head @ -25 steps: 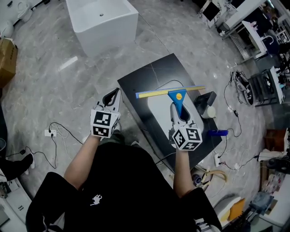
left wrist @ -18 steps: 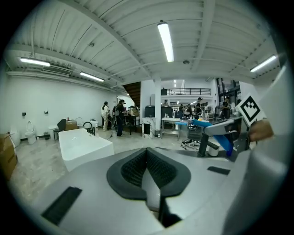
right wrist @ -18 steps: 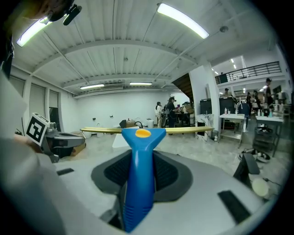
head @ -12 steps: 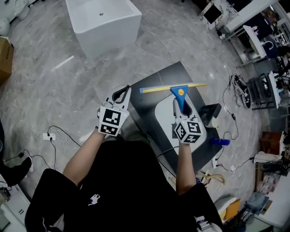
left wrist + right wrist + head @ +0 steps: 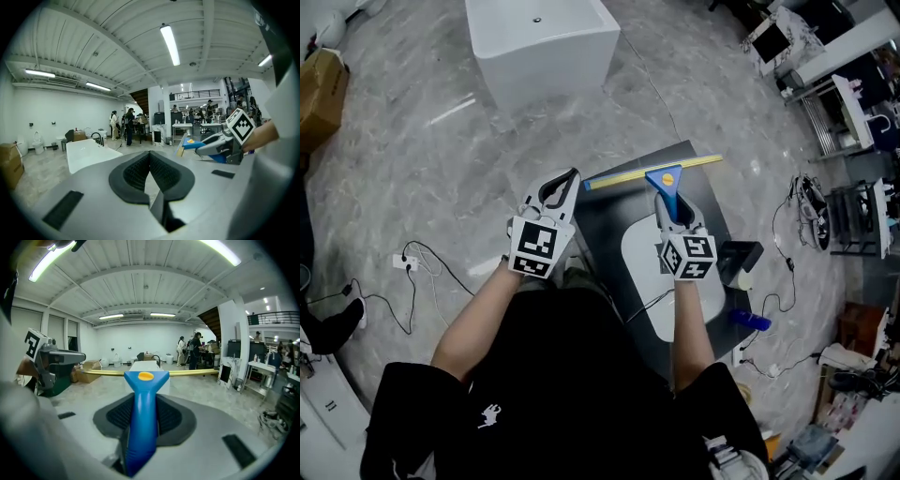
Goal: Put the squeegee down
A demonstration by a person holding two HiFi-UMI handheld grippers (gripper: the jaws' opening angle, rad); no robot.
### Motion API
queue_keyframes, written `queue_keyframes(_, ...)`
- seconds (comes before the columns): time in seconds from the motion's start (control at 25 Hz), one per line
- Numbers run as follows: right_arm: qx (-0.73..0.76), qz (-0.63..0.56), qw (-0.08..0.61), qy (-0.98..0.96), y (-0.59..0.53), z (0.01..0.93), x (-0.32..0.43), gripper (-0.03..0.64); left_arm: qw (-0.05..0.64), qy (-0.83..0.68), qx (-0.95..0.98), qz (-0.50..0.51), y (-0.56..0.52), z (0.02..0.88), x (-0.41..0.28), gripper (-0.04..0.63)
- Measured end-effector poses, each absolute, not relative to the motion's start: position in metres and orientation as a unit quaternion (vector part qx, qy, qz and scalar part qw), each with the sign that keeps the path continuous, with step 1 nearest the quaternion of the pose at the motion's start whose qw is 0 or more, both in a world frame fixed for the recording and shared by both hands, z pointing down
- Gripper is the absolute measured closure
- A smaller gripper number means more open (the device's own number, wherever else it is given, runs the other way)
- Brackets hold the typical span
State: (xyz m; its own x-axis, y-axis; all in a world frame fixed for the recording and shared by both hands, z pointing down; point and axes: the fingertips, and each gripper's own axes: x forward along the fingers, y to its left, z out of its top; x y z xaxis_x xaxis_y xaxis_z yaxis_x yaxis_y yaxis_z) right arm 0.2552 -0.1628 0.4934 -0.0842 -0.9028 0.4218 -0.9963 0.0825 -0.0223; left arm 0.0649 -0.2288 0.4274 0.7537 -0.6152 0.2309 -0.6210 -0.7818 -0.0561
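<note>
1. Both tools have shifted forward across the head view since a second ago. The squeegee (image 5: 664, 175) was over the middle of the dark tabletop (image 5: 609, 220) and now has its yellow blade along the far edge.
2. Head view: the right tool (image 5: 672, 208) is clamped on the squeegee's blue handle, with the blade lying crosswise ahead of it. The left tool (image 5: 565, 180) sits just beside the tabletop's left corner, its tips together near the blade's left end but apart from it. A white bathtub (image 5: 544, 42) stands well beyond on the marble floor (image 5: 422, 169).
3. Left gripper view: the left tool (image 5: 150, 154) has its pads meeting at the tip with nothing between them. To its right, the right tool (image 5: 220, 146) carries the squeegee (image 5: 188, 144). The bathtub (image 5: 89, 152) lies ahead to the left.
4. Right gripper view: the right tool (image 5: 140, 405) grips the squeegee (image 5: 146, 377) by its handle, which runs up between the pads. The blade is level across the view, and the left tool (image 5: 65, 357) is at its left end.
</note>
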Motion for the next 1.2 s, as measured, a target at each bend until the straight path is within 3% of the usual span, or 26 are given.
queue_keyframes(1.2,0.571,0.221,0.23,-0.757,-0.224,0.645,0.274,0.486,0.045,-0.423,0.884,0.193,-0.252,0.485,0.078,0.592)
